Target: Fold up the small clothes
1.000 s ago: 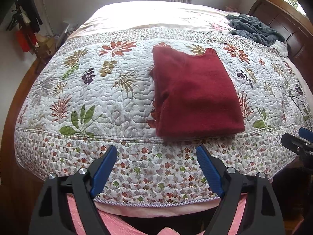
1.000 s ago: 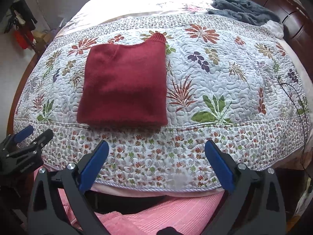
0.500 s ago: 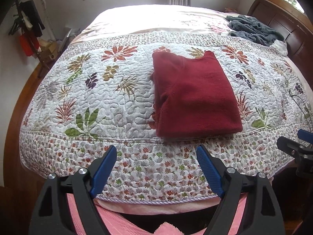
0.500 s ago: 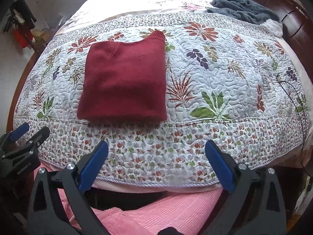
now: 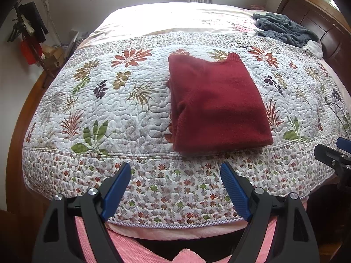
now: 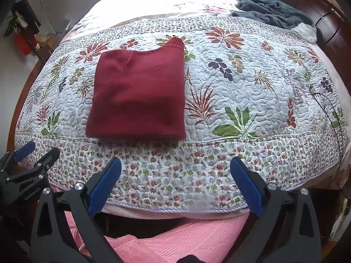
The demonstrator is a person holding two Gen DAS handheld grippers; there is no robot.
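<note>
A dark red sweater (image 5: 217, 103) lies folded into a neat rectangle on the floral quilt (image 5: 109, 100), close to the bed's near edge; the right wrist view shows the same sweater (image 6: 140, 96) left of centre. My left gripper (image 5: 175, 173) hovers off the foot of the bed, open, its blue pads holding nothing. My right gripper (image 6: 175, 168) is likewise open and held back from the bed edge. Each gripper appears at the side of the other's view: the right gripper (image 5: 335, 151), the left gripper (image 6: 33, 155).
A crumpled grey-blue blanket (image 5: 285, 29) lies at the far right by the dark wooden headboard (image 5: 318, 26). Pink checked fabric (image 6: 186, 239) sits below the grippers. Clothes hang on a rack (image 5: 28, 35) at far left. A thin black cable (image 6: 335, 118) runs over the quilt's right side.
Both grippers have drawn back and risen slightly from the bed, so more of the room and window shows. The sweater has not moved.
</note>
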